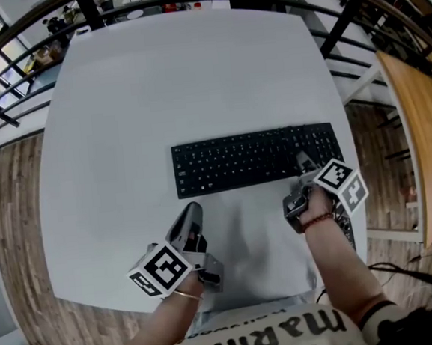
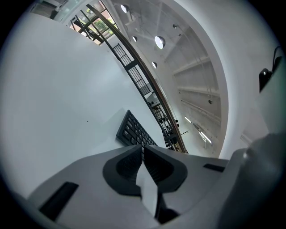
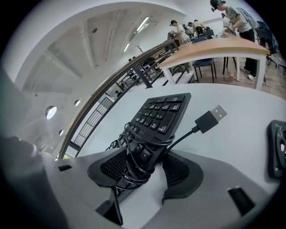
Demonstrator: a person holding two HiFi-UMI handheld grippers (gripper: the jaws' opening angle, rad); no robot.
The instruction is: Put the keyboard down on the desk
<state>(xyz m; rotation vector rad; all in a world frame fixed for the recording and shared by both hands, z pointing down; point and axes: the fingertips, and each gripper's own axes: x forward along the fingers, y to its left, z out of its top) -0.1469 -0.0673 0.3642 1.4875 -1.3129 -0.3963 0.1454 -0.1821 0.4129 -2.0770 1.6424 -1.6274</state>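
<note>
a: from the head view alone, the whole keyboard (image 1: 256,158), flat on the white desk (image 1: 155,83), right of middle, both grippers at its near side.
b: and closer in?
a: only in the right gripper view, a black cable (image 3: 134,134) wound round the number-pad end, usb plug (image 3: 212,117) sticking out free. also people (image 3: 232,18) round a wooden table (image 3: 223,47) far behind.
b: right gripper (image 3: 146,156) jaws?
a: spread wide, released. number-pad end and cable coil between the pads, pads loose at either side.
b: left gripper (image 2: 143,150)?
a: clenched, tips pressed together, nothing between. just short of the keyboard's near edge and apart from it. only one corner of the keyboard ahead in the left gripper view, past the tips.
</note>
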